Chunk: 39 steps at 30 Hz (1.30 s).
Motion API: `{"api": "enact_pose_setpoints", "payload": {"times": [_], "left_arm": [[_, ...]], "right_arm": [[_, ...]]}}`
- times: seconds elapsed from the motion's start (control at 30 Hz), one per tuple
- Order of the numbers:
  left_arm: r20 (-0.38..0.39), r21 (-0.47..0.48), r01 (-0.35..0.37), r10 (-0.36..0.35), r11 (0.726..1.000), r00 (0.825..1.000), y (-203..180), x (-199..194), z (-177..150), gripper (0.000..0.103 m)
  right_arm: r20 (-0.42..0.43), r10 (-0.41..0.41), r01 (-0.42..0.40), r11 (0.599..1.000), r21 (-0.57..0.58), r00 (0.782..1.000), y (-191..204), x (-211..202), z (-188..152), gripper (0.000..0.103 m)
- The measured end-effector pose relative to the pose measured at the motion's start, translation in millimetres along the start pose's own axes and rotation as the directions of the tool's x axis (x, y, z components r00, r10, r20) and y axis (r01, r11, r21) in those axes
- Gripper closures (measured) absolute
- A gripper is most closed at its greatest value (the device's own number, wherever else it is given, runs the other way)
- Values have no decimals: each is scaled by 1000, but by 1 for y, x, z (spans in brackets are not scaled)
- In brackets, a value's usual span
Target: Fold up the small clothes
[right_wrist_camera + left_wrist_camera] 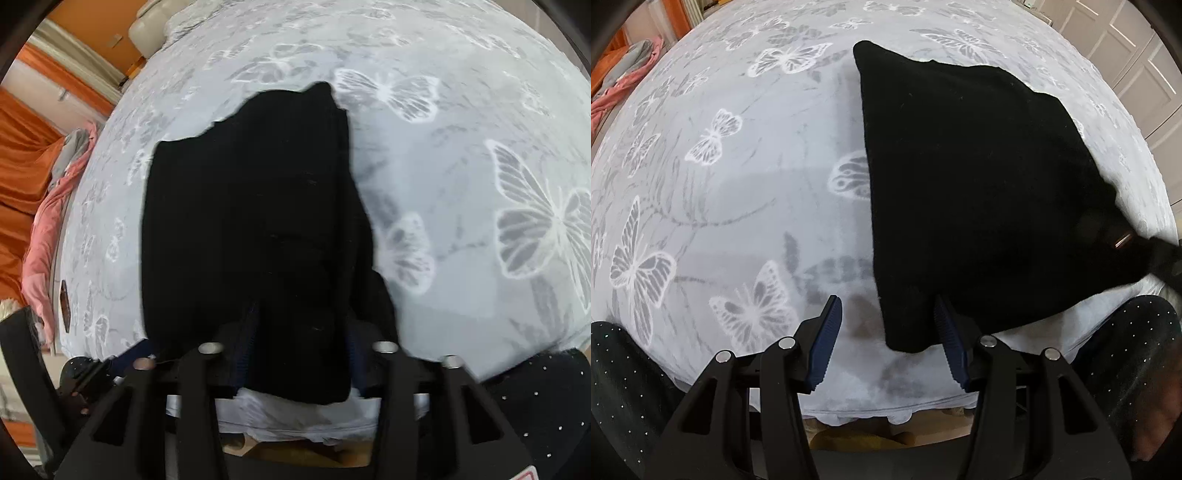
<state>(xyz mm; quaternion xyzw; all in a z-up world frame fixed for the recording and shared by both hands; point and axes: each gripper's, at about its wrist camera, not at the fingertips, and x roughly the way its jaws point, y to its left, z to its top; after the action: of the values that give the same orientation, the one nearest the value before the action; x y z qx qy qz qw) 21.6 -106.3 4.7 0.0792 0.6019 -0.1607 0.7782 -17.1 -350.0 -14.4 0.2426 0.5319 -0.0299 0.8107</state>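
A black garment [979, 192] lies folded on a pale bedspread printed with butterflies [738, 184]. My left gripper [886, 325] is open at the garment's near left corner; its right finger [951, 347] is partly under the cloth edge, its left finger [827, 339] is over bare bedspread. In the right wrist view the garment [251, 221] drapes over my right gripper [299, 350], which looks shut on the cloth's near edge; its fingers are mostly hidden by the cloth. The right gripper also shows at the right edge of the left wrist view [1160, 254].
A pink and grey garment [48, 229] lies at the bed's left edge by orange curtains [22, 166]. White cupboard doors [1137, 66] stand behind the bed on the right. My dark dotted sleeves [617, 369] are at the near edge.
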Motion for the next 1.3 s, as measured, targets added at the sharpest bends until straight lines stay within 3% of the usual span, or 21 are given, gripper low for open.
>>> {"api": "enact_pose_setpoints", "payload": {"times": [0.1,0.17,0.23,0.27,0.3,0.37,0.5,0.57,0.63,0.7,0.77,0.8,0.97,1.07,1.17,1.23,1.3], "left_arm": [[20,14,-5,4,1000,1000,-2,-6,0,52],[24,29,-24,24,999,999,-4,-8,0,52],[11,38,-48,47,998,999,-6,-2,0,52],[0,34,-36,36,999,999,-5,1,-1,51],[-4,35,-37,37,999,999,-5,2,0,51],[3,48,-53,52,997,999,-8,2,0,51],[-1,36,-44,44,998,999,-8,3,1,51],[0,33,-41,41,999,999,-6,4,1,50],[2,27,-39,39,999,999,-5,4,1,49],[0,20,-35,35,999,999,-5,3,1,49],[1,25,-36,36,999,999,-6,0,1,49],[0,26,-33,33,999,999,-4,-2,1,49],[-7,23,-29,29,999,1000,-2,-4,0,49],[-14,32,-37,38,999,999,-5,0,2,49],[-9,43,-48,48,998,999,-6,-3,2,49],[-10,34,-42,43,999,999,-5,-4,1,49],[-13,30,-40,40,999,999,-4,-4,1,49]], "right_arm": [[135,126,-120,991,-52,983,23,-49,10,94],[180,104,-91,993,-78,978,27,-61,9,96],[107,-48,56,996,-74,993,14,-29,7,97],[7,-188,188,979,-83,982,2,4,3,97],[-63,-227,222,972,-80,972,-9,24,-1,97],[-71,-177,176,984,-20,982,-18,23,-1,97],[23,-132,131,990,55,991,-15,-15,17,88],[58,-58,53,996,74,997,-15,-24,27,86],[59,-25,21,997,77,998,-14,-21,35,68],[47,-16,13,998,63,999,-12,-5,42,59],[-1,-48,48,998,37,999,-8,22,45,67],[-13,-104,104,995,-7,994,-3,29,46,93],[144,-46,55,997,-54,989,15,-17,51,95],[-26,-139,138,990,-37,990,-16,44,45,95],[1,-118,118,993,-30,993,-17,35,46,94],[36,-94,94,996,-7,995,-11,13,47,83],[66,-85,85,996,-12,994,-5,-8,38,81]]}}
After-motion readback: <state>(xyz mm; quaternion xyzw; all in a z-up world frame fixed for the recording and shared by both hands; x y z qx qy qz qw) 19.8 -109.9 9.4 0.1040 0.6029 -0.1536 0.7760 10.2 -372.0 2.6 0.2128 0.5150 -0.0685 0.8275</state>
